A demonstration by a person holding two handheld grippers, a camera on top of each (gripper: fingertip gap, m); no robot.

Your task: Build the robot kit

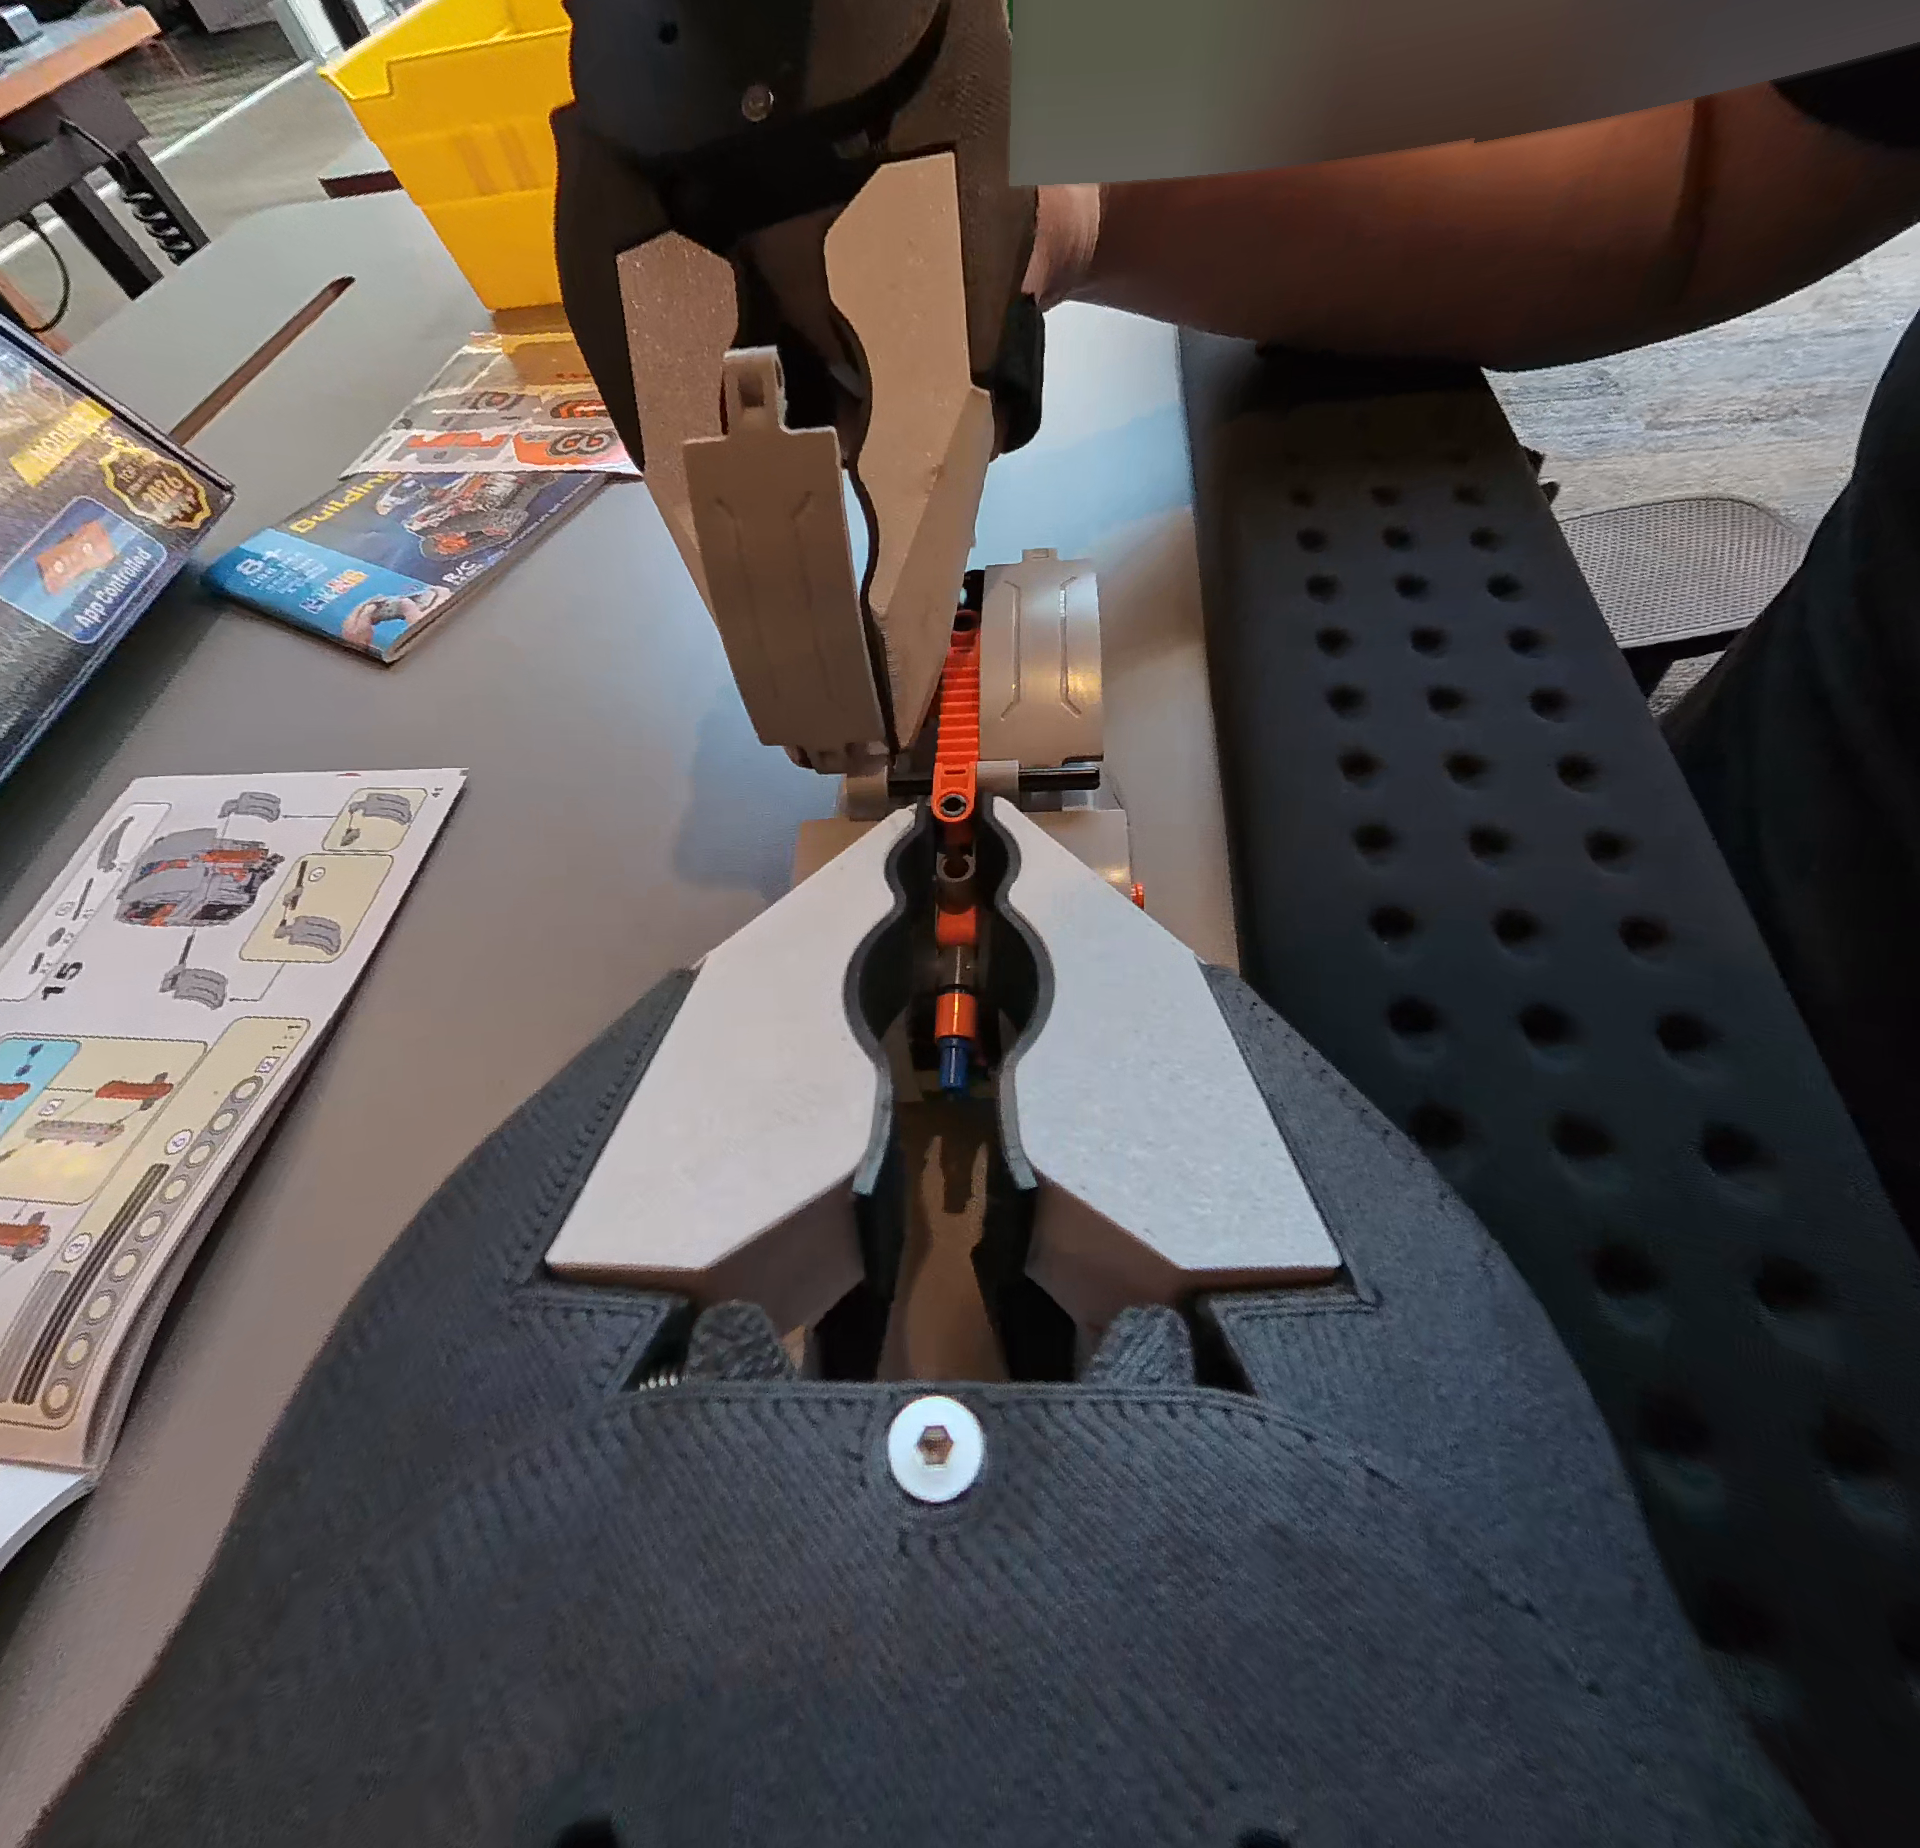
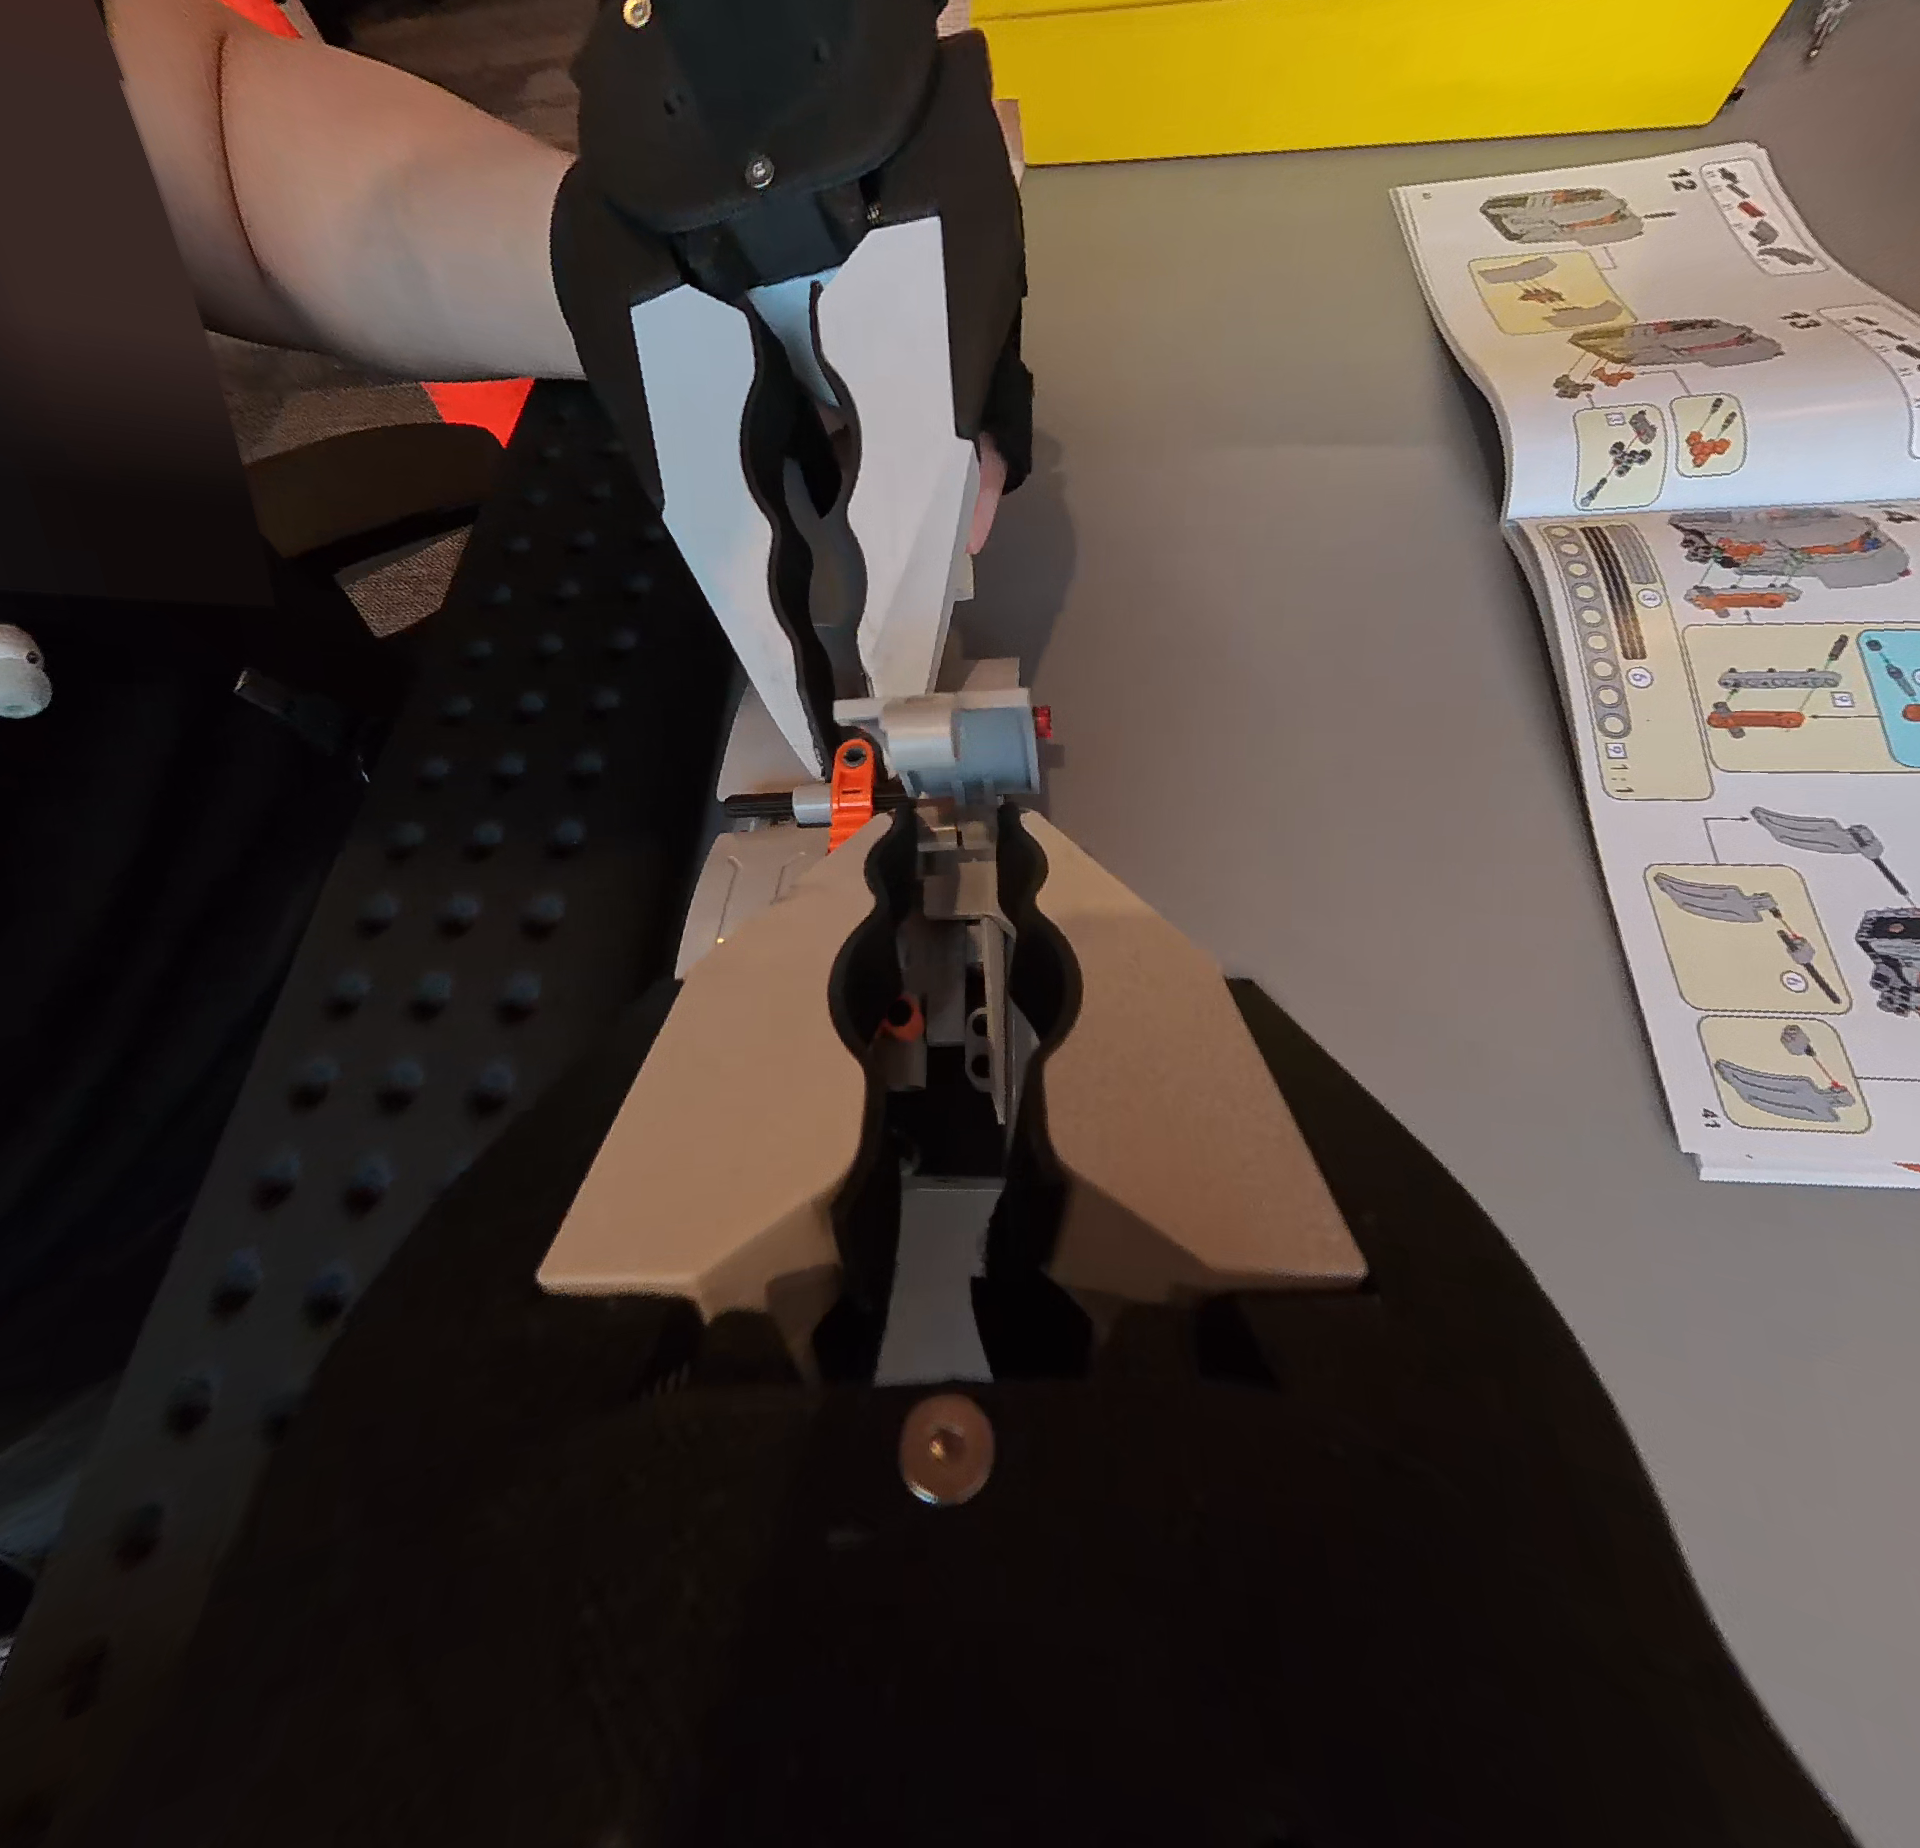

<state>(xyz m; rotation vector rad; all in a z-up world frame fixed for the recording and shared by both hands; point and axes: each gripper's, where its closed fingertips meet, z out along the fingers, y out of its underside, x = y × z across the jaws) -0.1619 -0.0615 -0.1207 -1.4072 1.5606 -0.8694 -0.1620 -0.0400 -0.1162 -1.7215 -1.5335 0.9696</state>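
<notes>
Gripping opposite ends of a small grey-and-orange brick model (image 1: 961, 894), two hand-held tongs meet nose to nose over a grey tabletop (image 1: 540, 759). The left tongs (image 1: 951, 822) are drawn in close around the model's middle, where an orange toothed beam (image 1: 958, 702) and a black axle (image 1: 1049, 778) show just beyond the fingertips. The right tongs (image 2: 951, 832), seen reaching down from the far side in the left wrist view, are pressed together on a flat light-grey panel (image 1: 790, 572) at their tips, which stands against the model's near-left corner. A second curved grey panel (image 1: 1044, 655) sits on the model beside the orange beam. From the right wrist view, a grey block with a small red stud (image 2: 961, 744) tops the model, directly ahead of the fingertips. An open instruction booklet (image 2: 1714, 655) lies flat on the tabletop, well clear of the work; a closed booklet (image 1: 405, 562) and a sticker sheet (image 1: 499, 416) lie farther off, near a yellow bin (image 1: 468, 146). A black perforated mat (image 1: 1455, 759) runs along the tabletop's edge beside the model, under a person's bare forearm (image 1: 1403, 240).
</notes>
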